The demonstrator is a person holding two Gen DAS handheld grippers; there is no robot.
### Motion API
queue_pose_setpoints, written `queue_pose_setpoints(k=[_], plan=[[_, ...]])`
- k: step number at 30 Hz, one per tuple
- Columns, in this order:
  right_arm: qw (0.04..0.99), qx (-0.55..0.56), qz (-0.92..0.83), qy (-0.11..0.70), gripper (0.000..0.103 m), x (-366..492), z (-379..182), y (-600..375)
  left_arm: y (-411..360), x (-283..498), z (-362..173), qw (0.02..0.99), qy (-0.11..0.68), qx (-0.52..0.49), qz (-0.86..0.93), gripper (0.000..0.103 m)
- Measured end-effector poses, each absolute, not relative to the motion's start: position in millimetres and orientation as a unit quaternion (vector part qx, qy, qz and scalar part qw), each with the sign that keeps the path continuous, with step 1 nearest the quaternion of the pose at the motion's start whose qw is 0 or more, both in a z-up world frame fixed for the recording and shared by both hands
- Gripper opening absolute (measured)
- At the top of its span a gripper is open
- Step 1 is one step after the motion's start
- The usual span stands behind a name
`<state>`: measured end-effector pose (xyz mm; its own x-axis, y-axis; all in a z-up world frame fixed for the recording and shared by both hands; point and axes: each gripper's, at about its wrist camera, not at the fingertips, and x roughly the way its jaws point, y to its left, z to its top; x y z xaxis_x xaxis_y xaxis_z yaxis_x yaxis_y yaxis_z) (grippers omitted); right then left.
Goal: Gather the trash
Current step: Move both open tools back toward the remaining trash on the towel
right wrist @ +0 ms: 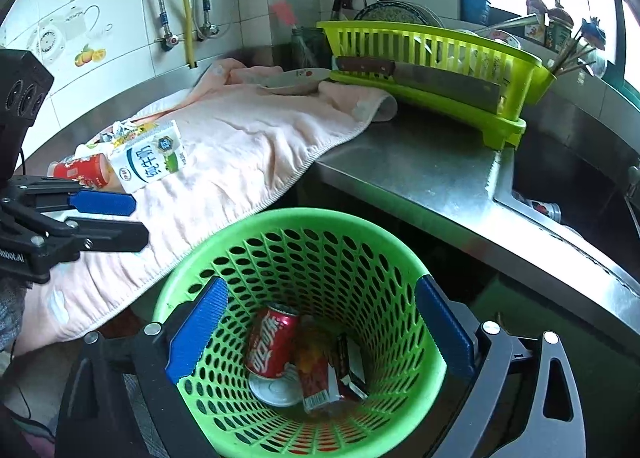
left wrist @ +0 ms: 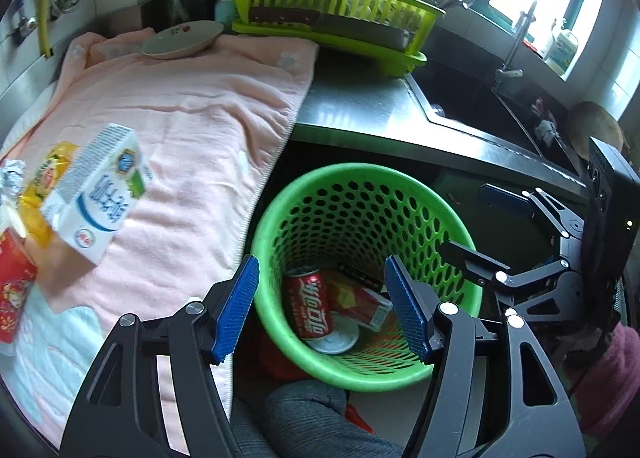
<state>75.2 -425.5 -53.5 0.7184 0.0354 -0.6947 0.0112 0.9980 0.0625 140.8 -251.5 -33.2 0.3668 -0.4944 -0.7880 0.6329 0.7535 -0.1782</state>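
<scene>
1. The right gripper point(right wrist: 320, 332) hangs over the round green perforated plastic basket point(right wrist: 404, 270), jaws spread wide with nothing between them.
2. The left gripper point(left wrist: 322, 308) stands at the basket's near rim, jaws apart and gripping nothing.
3. In the basket's bottom lie a red soda can point(right wrist: 272, 342), a red flat carton point(right wrist: 314, 376) and a white round lid point(right wrist: 274, 390).
4. Left of the basket, on the pink towel point(left wrist: 192, 118) covering the steel bench point(right wrist: 420, 174), lie a white milk carton point(left wrist: 96, 194), a yellow wrapper point(left wrist: 44, 182) and a red cup point(right wrist: 82, 174).
</scene>
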Motion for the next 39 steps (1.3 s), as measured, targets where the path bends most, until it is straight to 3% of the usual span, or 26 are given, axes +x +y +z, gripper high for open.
queue_pose_setpoints(k=[11,14,25,39], plan=[[0.929,0.01,0.06,0.365,0.093,105,-34,-383,-160,166,-1,0.868,0.423,0.082,-0.248,0.065],[0.928,0.003,0.074,0.365,0.093,115,-29,-370,-130,176,6,0.881,0.414,0.085,-0.212,0.082],[0.924,-0.035,0.118,0.362,0.094,155,-10,-315,-45,219,14,0.889,0.415,0.116,-0.153,0.086],[0.916,-0.048,0.15,0.368,0.094,212,0,-257,-8,254,-13,0.865,0.439,0.178,-0.166,0.09]])
